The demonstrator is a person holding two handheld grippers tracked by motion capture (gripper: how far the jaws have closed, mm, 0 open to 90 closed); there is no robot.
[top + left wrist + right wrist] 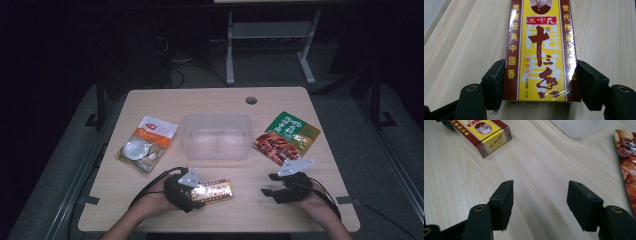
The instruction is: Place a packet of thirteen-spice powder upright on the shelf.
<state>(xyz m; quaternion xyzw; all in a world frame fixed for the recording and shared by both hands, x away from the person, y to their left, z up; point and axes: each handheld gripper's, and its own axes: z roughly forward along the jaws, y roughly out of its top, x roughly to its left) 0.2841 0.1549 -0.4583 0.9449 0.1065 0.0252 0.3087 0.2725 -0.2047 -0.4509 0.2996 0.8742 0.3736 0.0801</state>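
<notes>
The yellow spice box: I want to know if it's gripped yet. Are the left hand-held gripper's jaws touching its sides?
Touching. In the left gripper view, both black jaws of the left hand-held gripper sit flush against the yellow spice box's long maroon sides, with no gap.

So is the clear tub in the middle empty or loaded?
Empty. The clear tub shows bare table through its bottom, and all three packets lie outside it.

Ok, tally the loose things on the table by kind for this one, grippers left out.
Flat food pouches: 2, the white-and-orange pouch and the green-and-red pouch
Boxes: 1, the yellow-and-maroon box
Containers: 1, the clear plastic tub
Total: 4
</notes>
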